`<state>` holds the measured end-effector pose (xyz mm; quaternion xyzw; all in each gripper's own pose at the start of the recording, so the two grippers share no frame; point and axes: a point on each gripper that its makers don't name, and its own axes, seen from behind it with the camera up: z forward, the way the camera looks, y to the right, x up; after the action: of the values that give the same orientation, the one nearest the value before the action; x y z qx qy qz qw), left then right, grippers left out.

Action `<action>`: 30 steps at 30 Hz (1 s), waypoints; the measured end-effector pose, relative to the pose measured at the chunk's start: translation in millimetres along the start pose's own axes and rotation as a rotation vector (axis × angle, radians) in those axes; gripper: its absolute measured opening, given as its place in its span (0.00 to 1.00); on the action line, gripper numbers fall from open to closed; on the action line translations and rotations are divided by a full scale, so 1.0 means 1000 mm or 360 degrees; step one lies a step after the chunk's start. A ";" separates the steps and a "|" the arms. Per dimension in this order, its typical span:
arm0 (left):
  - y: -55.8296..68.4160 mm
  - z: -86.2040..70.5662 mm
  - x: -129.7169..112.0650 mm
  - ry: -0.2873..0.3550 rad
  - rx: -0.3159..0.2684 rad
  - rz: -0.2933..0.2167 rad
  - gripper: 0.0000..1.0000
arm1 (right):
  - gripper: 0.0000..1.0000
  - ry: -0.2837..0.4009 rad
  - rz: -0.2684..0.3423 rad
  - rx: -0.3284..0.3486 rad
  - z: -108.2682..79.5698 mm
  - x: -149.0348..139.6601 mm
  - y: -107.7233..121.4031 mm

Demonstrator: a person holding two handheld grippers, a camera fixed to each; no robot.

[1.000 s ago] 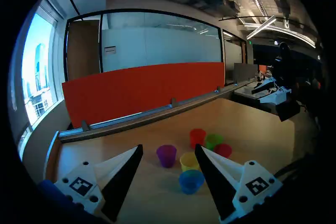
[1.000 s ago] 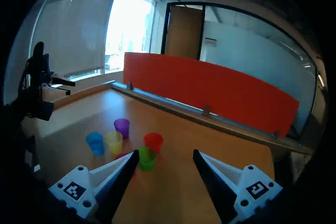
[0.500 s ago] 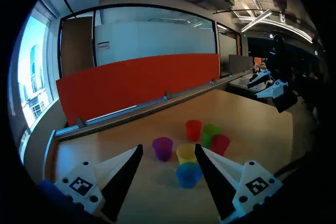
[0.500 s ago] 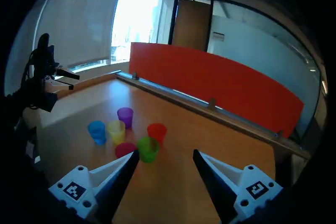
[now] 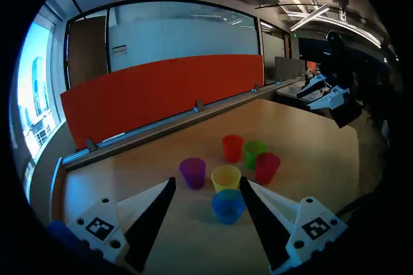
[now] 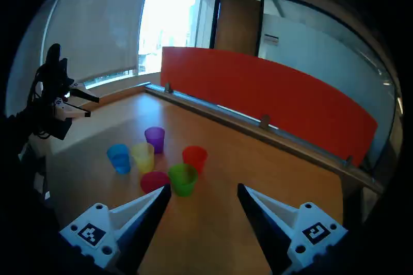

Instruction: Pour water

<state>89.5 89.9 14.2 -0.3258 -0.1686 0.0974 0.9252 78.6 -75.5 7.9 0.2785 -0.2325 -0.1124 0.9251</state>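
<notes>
The left gripper (image 5: 206, 181) and right gripper (image 6: 203, 188) hover released and empty near six clustered cups (image 6: 183, 178) on the table (image 5: 310, 141), apparently choosing one for pouring.

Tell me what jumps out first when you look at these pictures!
A purple cup, yellow cup, blue cup, orange-red cup, green cup and dark red cup huddle together on the wooden table. Behind them a long orange divider runs along the table's far edge. Up close, the left gripper and the right gripper both stand open, pointed at the cups from different sides.
</notes>
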 end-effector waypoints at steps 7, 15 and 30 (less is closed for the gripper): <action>0.005 0.012 -0.016 -0.0047 -0.0042 -0.0004 0.92 | 1.00 -0.0008 0.0000 0.0019 0.012 -0.003 0.000; 0.010 0.024 -0.034 -0.0087 -0.0081 0.0008 0.92 | 1.00 -0.0025 0.0009 0.0037 0.025 -0.009 0.000; 0.019 0.039 -0.067 -0.0185 -0.0141 0.0020 0.92 | 1.00 -0.0052 -0.0003 0.0062 0.046 -0.016 0.000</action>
<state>11.7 107.3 13.6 -0.3613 -0.2243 0.1144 0.8978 42.1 -91.6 36.1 0.2947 -0.2494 -0.1132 0.9155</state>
